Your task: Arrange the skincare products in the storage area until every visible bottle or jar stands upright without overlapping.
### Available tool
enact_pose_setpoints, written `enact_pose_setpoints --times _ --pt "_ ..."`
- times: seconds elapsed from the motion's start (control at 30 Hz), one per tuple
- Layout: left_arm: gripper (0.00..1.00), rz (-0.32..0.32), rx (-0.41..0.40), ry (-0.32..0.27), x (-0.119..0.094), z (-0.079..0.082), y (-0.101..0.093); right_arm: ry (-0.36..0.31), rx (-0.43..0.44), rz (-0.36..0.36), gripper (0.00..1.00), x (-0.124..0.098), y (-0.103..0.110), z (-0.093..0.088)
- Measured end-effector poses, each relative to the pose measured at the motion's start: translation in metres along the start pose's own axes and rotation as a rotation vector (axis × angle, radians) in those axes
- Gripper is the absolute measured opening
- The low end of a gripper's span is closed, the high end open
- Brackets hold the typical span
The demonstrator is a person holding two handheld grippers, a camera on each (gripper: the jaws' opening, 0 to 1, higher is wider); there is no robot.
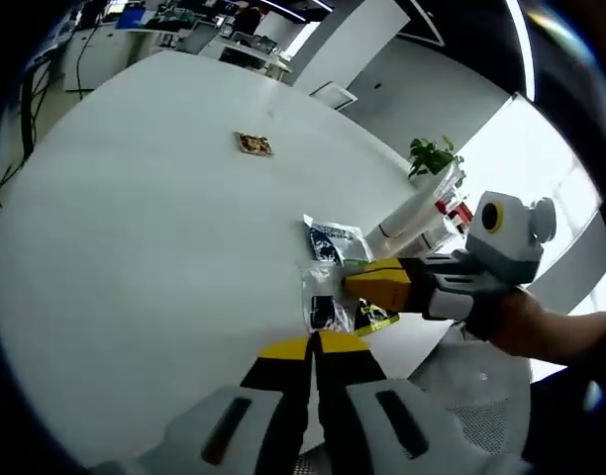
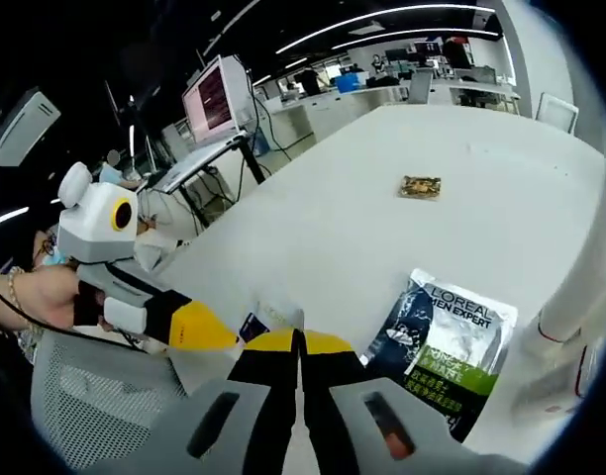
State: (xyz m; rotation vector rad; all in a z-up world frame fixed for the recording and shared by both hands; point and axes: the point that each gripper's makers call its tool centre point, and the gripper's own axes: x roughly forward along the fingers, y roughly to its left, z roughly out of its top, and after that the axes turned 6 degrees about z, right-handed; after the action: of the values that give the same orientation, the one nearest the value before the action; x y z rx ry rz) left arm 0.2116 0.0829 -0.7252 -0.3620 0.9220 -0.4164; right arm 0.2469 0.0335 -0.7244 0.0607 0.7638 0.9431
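Both grippers' fingers are closed, empty: left gripper [image 1: 311, 348] and right gripper [image 2: 299, 344] hover low-centre beside the flat sachet [image 2: 442, 346] on the tabletop [image 2: 382, 198], likely poised to grasp it.

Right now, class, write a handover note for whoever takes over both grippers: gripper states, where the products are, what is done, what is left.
Left gripper: jaws together, nothing seen between them.
Right gripper: the same.
The L'Oreal sachet lies flat on the white table beside the right gripper. White tubes lie on their sides just past it. A small packet sits apart, farther off.
Done: nothing stands upright yet.
Left: stand the tubes up, none overlapping.
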Motion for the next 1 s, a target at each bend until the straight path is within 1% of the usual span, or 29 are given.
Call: enact_pose_setpoints --times 0.1,0.13,0.2,0.33,0.43,0.5,0.63,0.7,0.87,1.0 --pt "0.00 0.011 0.012 0.013 0.004 -0.004 0.004 0.025 0.000 -0.012 0.01 0.007 -0.004 -0.005" --pt "0.00 0.014 0.013 0.018 0.005 -0.005 0.002 0.028 0.000 -0.015 0.01 0.009 -0.005 -0.005" --pt "0.00 0.019 0.021 0.023 0.008 -0.005 0.004 0.036 0.000 -0.021 0.01 0.012 -0.008 -0.008" --pt "0.00 0.037 0.044 0.037 0.014 -0.005 0.009 0.059 -0.018 -0.032 0.01 0.016 -0.008 -0.009" --pt "0.00 0.047 0.064 0.049 0.017 -0.007 0.012 0.081 -0.048 -0.042 0.01 0.020 -0.012 -0.014" --pt "0.00 0.049 0.075 0.056 0.018 -0.008 0.011 0.091 -0.057 -0.044 0.01 0.021 -0.013 -0.014" --pt "0.00 0.055 0.096 0.070 0.025 -0.009 0.016 0.115 -0.090 -0.051 0.01 0.023 -0.015 -0.017" --pt "0.00 0.059 0.106 0.075 0.024 -0.011 0.015 0.123 -0.102 -0.052 0.01 0.024 -0.017 -0.018" --pt "0.00 0.061 0.117 0.084 0.029 -0.010 0.019 0.137 -0.127 -0.051 0.01 0.025 -0.018 -0.019" --pt "0.00 0.067 0.126 0.091 0.029 -0.013 0.020 0.143 -0.154 -0.051 0.01 0.026 -0.017 -0.020"
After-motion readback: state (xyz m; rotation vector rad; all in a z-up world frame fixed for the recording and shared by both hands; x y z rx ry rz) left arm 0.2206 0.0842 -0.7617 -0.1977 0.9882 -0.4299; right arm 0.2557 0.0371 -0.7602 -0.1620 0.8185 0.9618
